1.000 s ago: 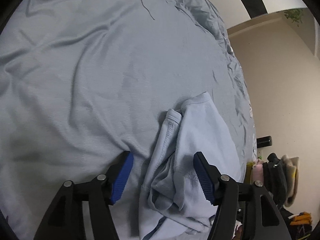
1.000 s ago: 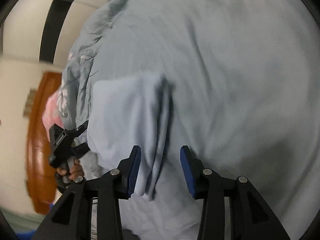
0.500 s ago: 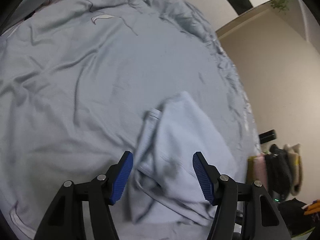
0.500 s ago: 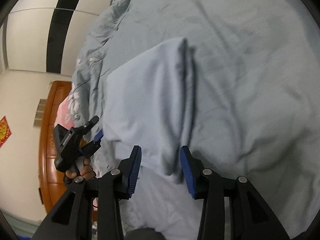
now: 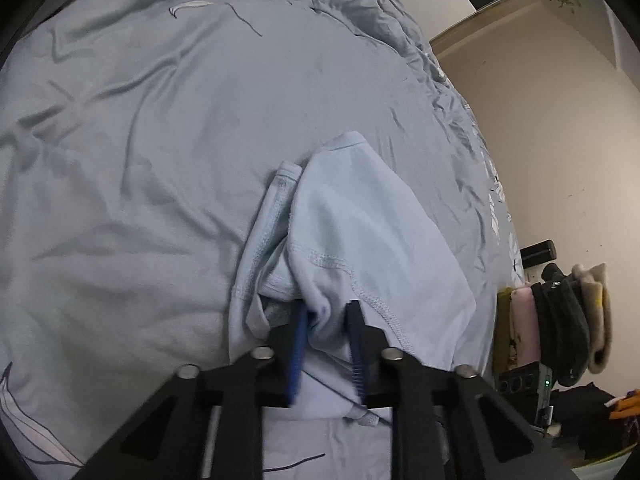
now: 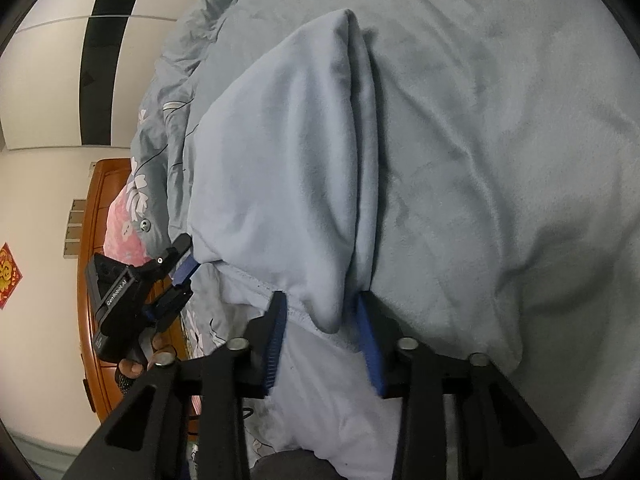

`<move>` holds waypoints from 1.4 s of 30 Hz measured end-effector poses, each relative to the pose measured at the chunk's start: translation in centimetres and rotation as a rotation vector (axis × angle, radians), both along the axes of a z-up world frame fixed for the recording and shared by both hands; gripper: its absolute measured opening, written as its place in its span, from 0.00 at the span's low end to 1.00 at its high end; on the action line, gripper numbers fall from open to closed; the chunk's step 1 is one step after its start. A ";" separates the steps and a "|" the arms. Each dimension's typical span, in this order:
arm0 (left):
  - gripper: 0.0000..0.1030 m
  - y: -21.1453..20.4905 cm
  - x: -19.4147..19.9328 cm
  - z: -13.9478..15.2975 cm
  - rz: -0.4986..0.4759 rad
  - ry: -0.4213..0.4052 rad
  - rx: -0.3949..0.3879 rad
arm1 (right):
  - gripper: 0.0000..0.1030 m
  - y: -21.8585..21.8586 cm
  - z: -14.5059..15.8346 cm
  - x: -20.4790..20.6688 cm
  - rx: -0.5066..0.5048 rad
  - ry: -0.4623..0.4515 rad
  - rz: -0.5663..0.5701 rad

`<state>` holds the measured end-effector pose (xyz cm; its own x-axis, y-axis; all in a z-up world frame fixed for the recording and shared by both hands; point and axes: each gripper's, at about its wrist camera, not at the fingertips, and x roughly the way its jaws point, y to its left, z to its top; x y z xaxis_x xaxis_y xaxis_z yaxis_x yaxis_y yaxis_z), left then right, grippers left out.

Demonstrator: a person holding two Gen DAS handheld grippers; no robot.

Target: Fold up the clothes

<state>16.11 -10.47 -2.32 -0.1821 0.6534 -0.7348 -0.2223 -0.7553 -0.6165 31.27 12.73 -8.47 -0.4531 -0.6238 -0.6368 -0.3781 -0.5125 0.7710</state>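
A light blue garment [image 5: 360, 220] lies partly folded on the bed, its stitched hems bunched at the near end. My left gripper [image 5: 328, 344] is closing its jaws, and the blue pads pinch a bunch of that near edge. In the right wrist view the same garment [image 6: 280, 140] rises as a long folded ridge. My right gripper [image 6: 322, 340] is closing too, with the garment's lower corner pressed between its pads. The left gripper [image 6: 188, 258] also shows there at the left, held by a hand, gripping the garment's other corner.
A grey-blue duvet [image 5: 160, 140] covers the bed, wrinkled and heaped at the far end. A pile of clothes [image 5: 560, 320] sits off the bed's right side by the wall. A wooden headboard [image 6: 92, 260] and a pink floral pillow [image 6: 124, 236] lie at the left.
Both grippers' jaws have narrowed from wide apart onto the garment's near edge. The gripped corners have lifted, and the cloth now stretches between the two grippers.
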 end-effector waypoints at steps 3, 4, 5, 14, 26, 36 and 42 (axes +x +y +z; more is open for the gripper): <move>0.08 0.4 0.2 0.9 -0.010 0.033 -0.017 | 0.10 0.2 0.2 0.0 -0.002 -0.001 -0.005; 0.08 0.8 0.2 1.2 -0.013 0.047 -0.023 | 0.07 0.2 0.4 0.0 0.004 0.001 0.001; 0.07 0.8 0.2 1.7 -0.010 0.056 -0.022 | 0.06 0.2 0.7 -0.1 0.011 0.010 0.011; 0.07 -1.5 1.9 2.2 -0.031 0.088 0.003 | 0.05 -0.3 3.9 1.1 0.092 0.107 0.108; 0.20 -3.7 1.5 -1.5 0.011 0.003 0.013 | 0.06 1.0 0.2 1.7 0.142 -0.018 0.138; 0.59 -2.6 -4.6 -2.3 0.003 -0.019 0.061 | 0.40 4.8 0.2 0.0 0.108 0.072 -0.048; 0.64 -2.1 -5.6 -3.7 -0.013 -0.058 0.159 | 0.40 5.8 -2.1 -0.7 0.034 0.083 -0.125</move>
<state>10.51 -12.59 -6.05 -0.1334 0.7645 -0.6307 -0.1921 -0.6443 -0.7403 30.60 18.53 -10.61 -0.5776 -0.5379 -0.6140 -0.3762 -0.4921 0.7850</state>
